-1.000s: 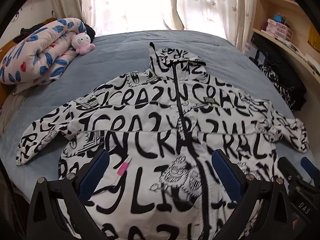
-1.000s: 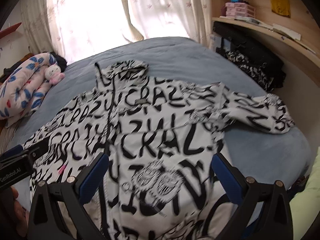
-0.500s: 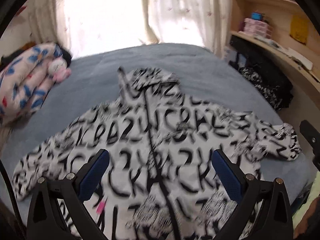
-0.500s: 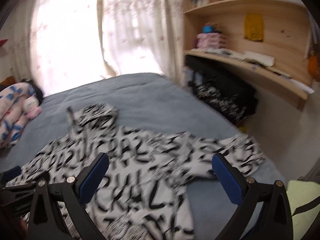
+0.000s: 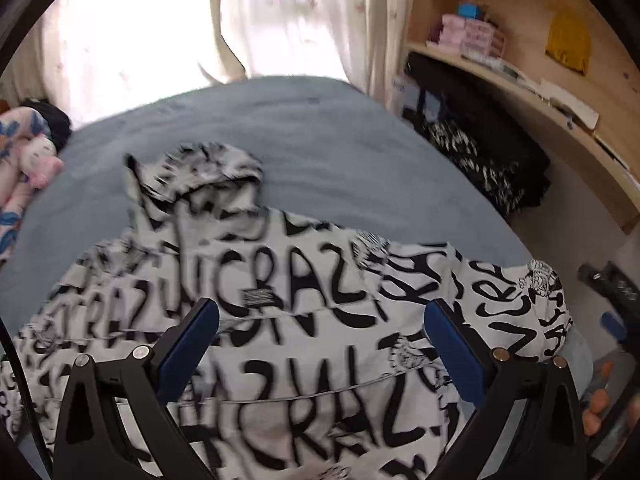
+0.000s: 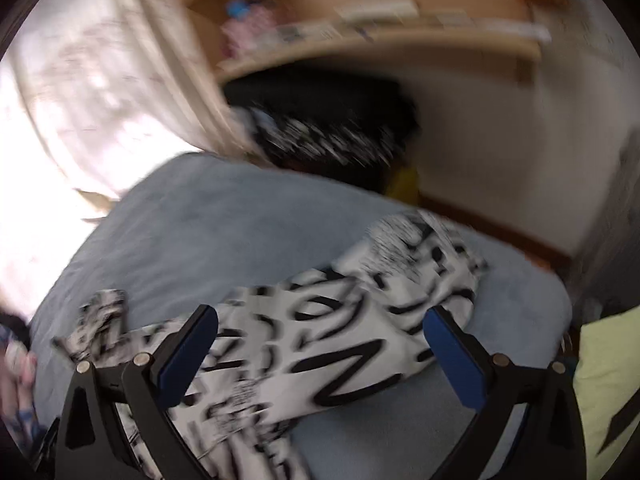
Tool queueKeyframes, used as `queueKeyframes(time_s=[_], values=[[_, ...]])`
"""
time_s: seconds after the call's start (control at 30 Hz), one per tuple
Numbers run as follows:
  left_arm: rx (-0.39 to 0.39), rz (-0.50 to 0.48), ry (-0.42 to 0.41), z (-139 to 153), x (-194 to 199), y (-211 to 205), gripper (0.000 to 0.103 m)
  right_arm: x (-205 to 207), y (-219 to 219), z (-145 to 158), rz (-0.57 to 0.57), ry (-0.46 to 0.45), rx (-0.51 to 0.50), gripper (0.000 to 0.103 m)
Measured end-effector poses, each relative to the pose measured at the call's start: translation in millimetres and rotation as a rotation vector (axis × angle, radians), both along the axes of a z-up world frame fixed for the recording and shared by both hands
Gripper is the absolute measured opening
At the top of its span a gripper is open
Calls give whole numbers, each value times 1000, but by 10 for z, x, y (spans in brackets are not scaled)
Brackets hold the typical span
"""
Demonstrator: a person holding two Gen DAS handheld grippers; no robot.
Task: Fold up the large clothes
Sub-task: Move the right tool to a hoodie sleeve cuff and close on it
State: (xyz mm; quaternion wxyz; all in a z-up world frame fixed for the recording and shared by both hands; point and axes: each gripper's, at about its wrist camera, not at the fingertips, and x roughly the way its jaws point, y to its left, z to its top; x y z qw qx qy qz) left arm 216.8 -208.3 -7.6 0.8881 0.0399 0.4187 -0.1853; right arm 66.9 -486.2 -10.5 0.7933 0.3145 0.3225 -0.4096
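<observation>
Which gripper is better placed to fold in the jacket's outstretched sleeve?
Probably the right gripper: the black-and-white lettered jacket's sleeve lies spread on the blue-grey bedspread between its open fingers. The left gripper, also open, faces the jacket's chest.

Bare blue bedspread (image 5: 328,152) lies open beyond the hood of the printed jacket (image 5: 280,312), up to the curtains (image 5: 288,16). On the far left a rolled quilt with a plush toy (image 5: 38,156) borders it. To the right, the wooden shelf (image 5: 532,92) and dark clothing pile (image 5: 484,160) close off the bedside. In the blurred right wrist view, bedspread around the sleeve (image 6: 360,328) seems free.
</observation>
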Motion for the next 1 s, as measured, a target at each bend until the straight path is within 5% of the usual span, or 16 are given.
queueKeyframes(time_s=[0.23,0.5,0.53,0.6,0.63,0.67,0.87,1.0], values=[[-24,-49,44,-527,215,-516,101,-149,-534,-968,-177,95,209,77],[189,-40,-12,-953,124,-1093,100,-221,-620,-1271,-168,101,212,73],[211,-38,-9,-993,109,-1131,100,-203,-607,-1274,-159,108,205,64],[245,-33,4,-1057,79,-1163,100,-124,-590,-1294,-144,145,191,25],[250,-36,6,-1069,61,-1154,100,-121,-574,-1280,-136,130,192,10],[257,-36,5,-1083,66,-1120,100,-123,-579,-1264,-133,107,192,6],[240,-5,-27,-878,80,-698,100,15,-168,-614,16,-48,19,3],[179,62,-26,-693,126,-155,100,385,661,13,314,-141,-186,3]])
